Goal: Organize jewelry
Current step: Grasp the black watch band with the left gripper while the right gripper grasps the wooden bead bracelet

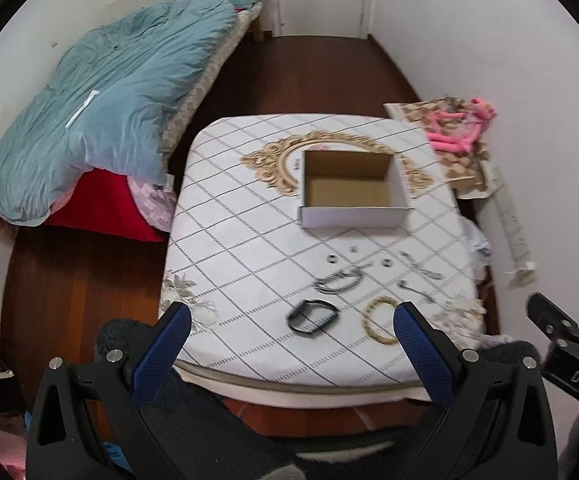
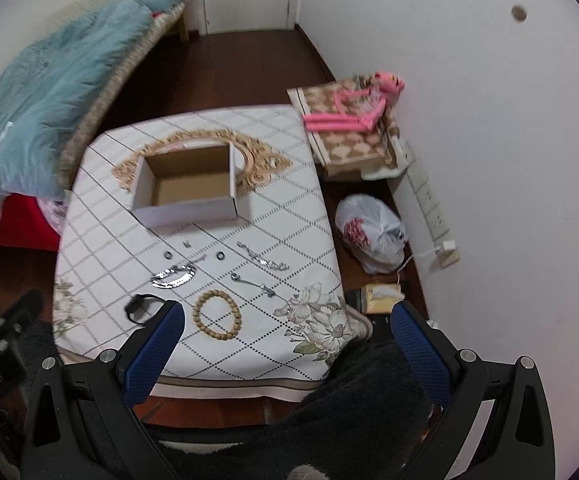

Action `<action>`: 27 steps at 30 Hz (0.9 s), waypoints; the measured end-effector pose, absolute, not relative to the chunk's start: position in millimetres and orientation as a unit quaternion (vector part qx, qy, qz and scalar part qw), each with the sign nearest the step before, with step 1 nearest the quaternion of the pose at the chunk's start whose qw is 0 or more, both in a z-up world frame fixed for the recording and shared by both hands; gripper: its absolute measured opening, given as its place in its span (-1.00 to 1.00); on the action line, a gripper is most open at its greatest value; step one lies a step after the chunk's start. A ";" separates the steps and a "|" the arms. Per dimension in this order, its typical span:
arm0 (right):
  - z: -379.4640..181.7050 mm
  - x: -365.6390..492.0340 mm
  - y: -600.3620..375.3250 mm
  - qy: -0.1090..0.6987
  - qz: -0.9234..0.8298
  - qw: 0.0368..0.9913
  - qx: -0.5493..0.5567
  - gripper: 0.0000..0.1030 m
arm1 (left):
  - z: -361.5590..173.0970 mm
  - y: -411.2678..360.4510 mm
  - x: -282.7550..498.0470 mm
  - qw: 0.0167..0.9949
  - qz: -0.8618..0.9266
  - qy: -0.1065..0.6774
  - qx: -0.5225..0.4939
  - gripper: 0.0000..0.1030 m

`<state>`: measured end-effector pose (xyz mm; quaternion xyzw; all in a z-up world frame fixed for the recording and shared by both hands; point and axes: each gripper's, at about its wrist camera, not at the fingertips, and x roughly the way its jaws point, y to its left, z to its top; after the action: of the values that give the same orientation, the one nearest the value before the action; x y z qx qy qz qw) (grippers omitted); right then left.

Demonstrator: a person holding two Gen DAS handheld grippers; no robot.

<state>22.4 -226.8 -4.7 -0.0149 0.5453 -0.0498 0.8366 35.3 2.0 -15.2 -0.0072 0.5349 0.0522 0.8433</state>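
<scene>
1 open box (image 2: 187, 184), 2 rings (image 2: 168, 255), 1 bead bracelet (image 2: 216, 316) on table (image 2: 289, 216)

The right gripper (image 2: 289, 328) hangs wide open above the near edge of a small table (image 2: 289, 216) covered in a white diamond-patterned cloth. An empty cardboard box (image 2: 187, 190) sits toward the far side. Nearer lie a wooden bead bracelet (image 2: 216, 316), a black band (image 2: 142, 307) partly behind the left finger, a silver chain bracelet (image 2: 174, 276), two small rings (image 2: 168, 255) and (image 2: 220, 256), and two thin silver chains (image 2: 263, 260). On the floor to the right rests a white plastic bag (image 2: 371, 232), beneath a pink plush toy (image 2: 353, 110).
</scene>
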 end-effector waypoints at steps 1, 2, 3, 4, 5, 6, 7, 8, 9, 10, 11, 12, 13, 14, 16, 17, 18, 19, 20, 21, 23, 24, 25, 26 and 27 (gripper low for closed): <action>-16.9 28.6 -227.4 0.553 -0.051 0.832 -0.013 1.00 | -26.6 4.4 41.7 0.841 0.063 0.538 -0.001 1.00; -30.3 35.0 -227.5 0.563 -0.052 0.825 -0.013 1.00 | -36.5 9.3 45.2 0.839 0.071 0.539 0.003 1.00; -44.9 41.8 -226.8 0.572 -0.050 0.819 -0.013 1.00 | -44.8 10.9 49.2 0.838 0.076 0.541 0.007 1.00; -59.5 46.9 -226.5 0.580 -0.050 0.813 -0.013 1.00 | -57.2 12.9 55.1 0.833 0.083 0.547 0.014 1.00; -76.4 52.9 -225.2 0.593 -0.051 0.803 -0.015 1.00 | -70.1 16.1 60.4 0.827 0.086 0.555 0.017 1.00; -93.8 58.1 -223.6 0.604 -0.047 0.795 -0.015 1.00 | -81.3 18.5 64.4 0.824 0.089 0.559 0.023 1.00; -110.0 63.0 -223.5 0.614 -0.046 0.788 -0.015 1.00 | -97.6 19.3 70.5 0.815 0.095 0.571 0.030 1.00; -126.2 66.9 -221.0 0.625 -0.046 0.779 -0.020 1.00 | -108.2 20.5 74.1 0.809 0.094 0.579 0.033 1.00; -141.3 70.2 -217.9 0.632 -0.044 0.773 -0.026 1.00 | -117.4 21.2 76.4 0.805 0.095 0.584 0.035 1.00; -157.2 73.1 -215.2 0.641 -0.044 0.766 -0.028 0.99 | -130.4 21.6 79.7 0.799 0.099 0.591 0.040 1.00; -171.7 75.1 -212.2 0.651 -0.041 0.757 -0.030 0.98 | -140.5 22.2 80.8 0.793 0.099 0.600 0.042 1.00; -183.1 76.5 -209.4 0.659 -0.035 0.750 -0.030 0.97 | -147.6 22.5 82.1 0.789 0.097 0.606 0.040 1.00; -195.3 77.6 -206.8 0.667 -0.032 0.743 -0.029 0.96 | -159.5 23.5 84.1 0.782 0.099 0.613 0.040 1.00; -206.4 78.8 -204.5 0.675 -0.029 0.737 -0.029 0.94 | -166.5 24.5 84.8 0.776 0.100 0.621 0.039 1.00; -224.2 79.5 -198.6 0.685 -0.020 0.727 -0.028 0.93 | -180.7 25.4 86.5 0.769 0.096 0.631 0.032 1.00; -231.2 79.2 -196.9 0.689 -0.020 0.724 -0.029 0.92 | -184.8 25.7 87.5 0.766 0.098 0.635 0.034 1.00; -237.5 78.9 -195.1 0.693 -0.018 0.720 -0.029 0.91 | -191.7 25.8 88.3 0.762 0.095 0.640 0.033 1.00; -242.1 79.0 -193.7 0.697 -0.015 0.717 -0.026 0.90 | -198.1 26.4 89.0 0.758 0.095 0.645 0.032 1.00; -246.3 78.5 -193.0 0.699 -0.012 0.715 -0.020 0.87 | -201.2 27.8 90.1 0.755 0.096 0.648 0.030 1.00; -249.9 77.9 -192.5 0.701 -0.009 0.713 -0.016 0.86 | -206.6 28.9 90.5 0.752 0.094 0.652 0.027 1.00; -257.5 78.0 -190.7 0.703 -0.007 0.711 -0.011 0.82 | -214.8 29.8 91.6 0.746 0.093 0.659 0.022 1.00; -257.6 78.3 -190.3 0.704 -0.006 0.710 -0.008 0.78 | -218.4 30.9 90.6 0.744 0.092 0.661 0.019 1.00; -260.5 78.6 -190.8 0.706 -0.005 0.708 -0.004 0.76 | -220.3 31.5 90.2 0.743 0.092 0.663 0.017 1.00; -263.0 78.6 -190.9 0.708 -0.003 0.706 0.000 0.72 | -221.6 31.8 90.1 0.742 0.091 0.664 0.015 1.00; -265.0 78.2 -191.2 0.709 -0.002 0.705 0.004 0.70 | -222.7 33.1 88.9 0.742 0.089 0.665 0.011 1.00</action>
<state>78.2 -191.2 -265.0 0.0044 0.7091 -0.0016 0.7051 88.9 33.1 -222.6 0.0108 0.6648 0.0891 0.7416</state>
